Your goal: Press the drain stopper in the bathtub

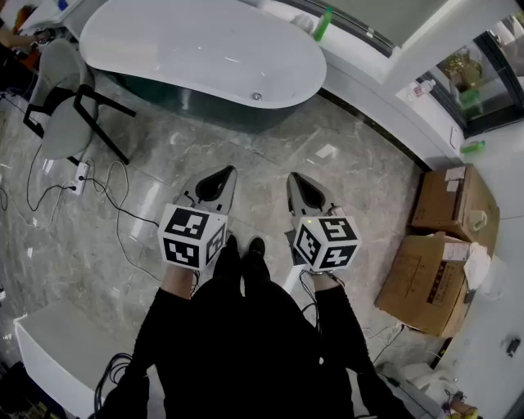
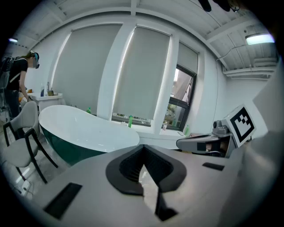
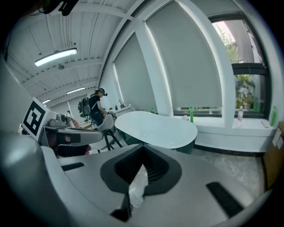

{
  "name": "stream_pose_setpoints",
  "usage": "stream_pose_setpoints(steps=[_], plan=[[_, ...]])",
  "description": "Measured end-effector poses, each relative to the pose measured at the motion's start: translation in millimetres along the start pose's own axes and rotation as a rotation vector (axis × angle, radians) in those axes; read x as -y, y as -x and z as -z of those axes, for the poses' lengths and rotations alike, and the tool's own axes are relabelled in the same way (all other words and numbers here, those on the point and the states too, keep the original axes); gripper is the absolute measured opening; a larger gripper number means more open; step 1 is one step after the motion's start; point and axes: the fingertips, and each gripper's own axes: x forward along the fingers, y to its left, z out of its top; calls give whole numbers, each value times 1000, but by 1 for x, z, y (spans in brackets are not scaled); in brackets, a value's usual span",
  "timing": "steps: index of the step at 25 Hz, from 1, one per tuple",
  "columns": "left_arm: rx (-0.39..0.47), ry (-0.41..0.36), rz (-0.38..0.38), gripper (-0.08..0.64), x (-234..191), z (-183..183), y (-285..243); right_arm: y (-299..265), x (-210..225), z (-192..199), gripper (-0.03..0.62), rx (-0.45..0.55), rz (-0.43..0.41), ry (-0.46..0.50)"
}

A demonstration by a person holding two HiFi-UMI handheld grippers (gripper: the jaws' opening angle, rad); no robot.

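The white oval bathtub (image 1: 180,49) with a dark green outside stands on the marble floor ahead of me. Its small round metal drain stopper (image 1: 256,96) sits in the tub's bottom near the close end. My left gripper (image 1: 223,176) and right gripper (image 1: 295,180) are held side by side at waist height, well short of the tub, both shut and empty. In the left gripper view the closed left gripper (image 2: 143,148) points past the bathtub (image 2: 84,128). The closed right gripper (image 3: 143,150) faces the bathtub (image 3: 155,126) in the right gripper view. The stopper is hidden in both gripper views.
A grey chair with black legs (image 1: 61,98) stands left of the tub, with a power strip and cables (image 1: 80,176) on the floor beside it. Cardboard boxes (image 1: 446,245) are stacked at the right. Bottles, one green (image 1: 323,23), line the window sill. A person (image 2: 17,84) stands beyond the tub.
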Motion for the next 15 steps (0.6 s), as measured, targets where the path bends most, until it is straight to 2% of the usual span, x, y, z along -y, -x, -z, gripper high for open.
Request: stream_pose_setpoints(steps=[15], plan=[[-11,5,5,5,-15,5,4,-11,-8,10,1,-40,9,-5]])
